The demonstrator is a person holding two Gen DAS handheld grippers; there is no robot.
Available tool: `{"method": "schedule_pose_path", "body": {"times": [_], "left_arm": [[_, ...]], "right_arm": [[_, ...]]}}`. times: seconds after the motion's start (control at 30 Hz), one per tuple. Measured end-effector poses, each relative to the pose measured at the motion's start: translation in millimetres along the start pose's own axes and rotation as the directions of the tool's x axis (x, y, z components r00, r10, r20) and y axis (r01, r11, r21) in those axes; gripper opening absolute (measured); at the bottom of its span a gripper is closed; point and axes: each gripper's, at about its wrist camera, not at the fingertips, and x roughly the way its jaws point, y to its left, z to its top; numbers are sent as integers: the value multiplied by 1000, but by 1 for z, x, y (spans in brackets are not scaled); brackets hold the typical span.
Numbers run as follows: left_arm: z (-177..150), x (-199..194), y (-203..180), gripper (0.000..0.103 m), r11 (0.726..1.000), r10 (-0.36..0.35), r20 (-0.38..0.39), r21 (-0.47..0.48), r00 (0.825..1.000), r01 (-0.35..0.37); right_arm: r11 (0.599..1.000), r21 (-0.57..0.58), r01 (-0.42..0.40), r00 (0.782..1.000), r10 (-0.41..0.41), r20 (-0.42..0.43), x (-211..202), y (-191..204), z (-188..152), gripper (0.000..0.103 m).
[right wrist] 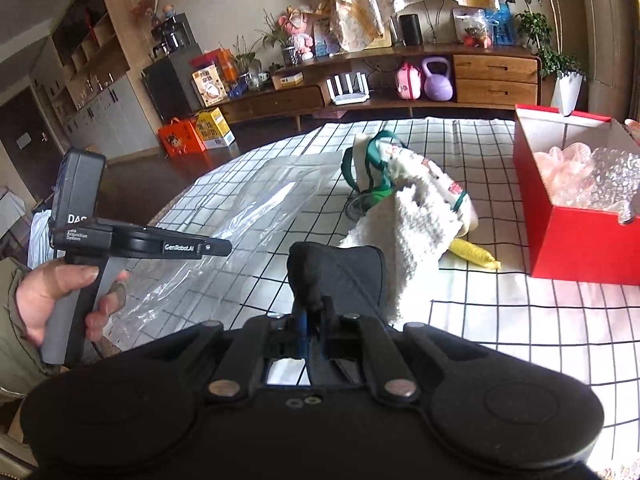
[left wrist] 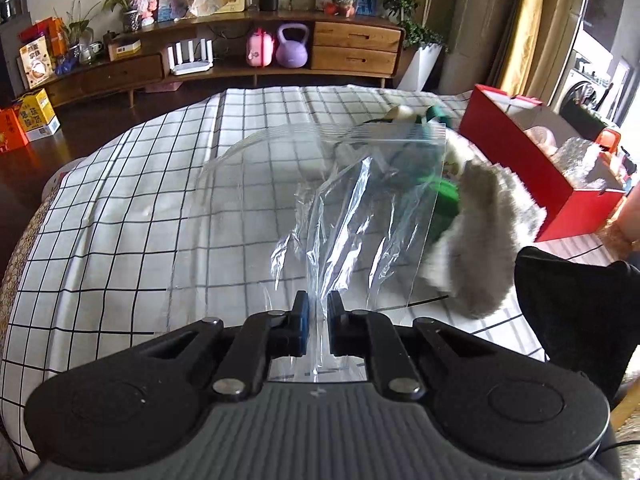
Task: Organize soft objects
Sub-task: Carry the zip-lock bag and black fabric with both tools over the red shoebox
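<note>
My left gripper (left wrist: pixel 318 300) is shut on the lower edge of a clear plastic zip bag (left wrist: pixel 360 200), which hangs lifted over the checked cloth (left wrist: pixel 120 220). In the right wrist view a hand holds that gripper (right wrist: pixel 218 247) at the left, with the bag (right wrist: pixel 240 216) trailing under it. My right gripper (right wrist: pixel 316 310) is shut on a black cloth (right wrist: pixel 340 272) that bunches up over its fingertips; the same black cloth (left wrist: pixel 576 312) shows at the right edge of the left wrist view. A white fluffy cloth (right wrist: pixel 412 224) lies just beyond it.
A red open box (right wrist: pixel 580 240) at the right holds a pink mesh puff and bubble wrap. A white pouch with green straps (right wrist: pixel 380 160) and a yellow item (right wrist: pixel 476 256) lie by the fluffy cloth. A wooden sideboard (right wrist: pixel 496 76) stands past the table's far edge.
</note>
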Motion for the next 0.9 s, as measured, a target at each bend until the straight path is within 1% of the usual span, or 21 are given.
{"method": "schedule_pose_path", "body": {"times": [0.1,0.23,0.33,0.5,0.67,0.8,0.9], "left_arm": [[5,-11,-12,9,1000,-20,17,18,1000,20],[13,-23,-28,9,998,-58,28,28,998,57],[23,-30,-45,9,995,-84,37,48,996,82],[42,-38,-78,9,989,-125,45,86,991,121],[66,-36,-114,9,982,-155,55,121,986,147],[86,-28,-143,10,973,-188,53,144,981,179],[102,-16,-162,9,970,-197,45,152,979,188]], "right_arm": [[1000,-4,21,999,-21,28,-14,-5,2,5],[999,17,45,997,-46,67,-30,-18,7,5],[998,41,56,994,-60,95,-42,-32,14,5],[994,53,100,984,-107,142,-59,-50,28,5],[988,61,142,971,-151,185,-72,-70,43,5],[982,78,174,961,-187,205,-79,-90,56,5],[976,83,199,953,-213,216,-82,-103,66,5]]}}
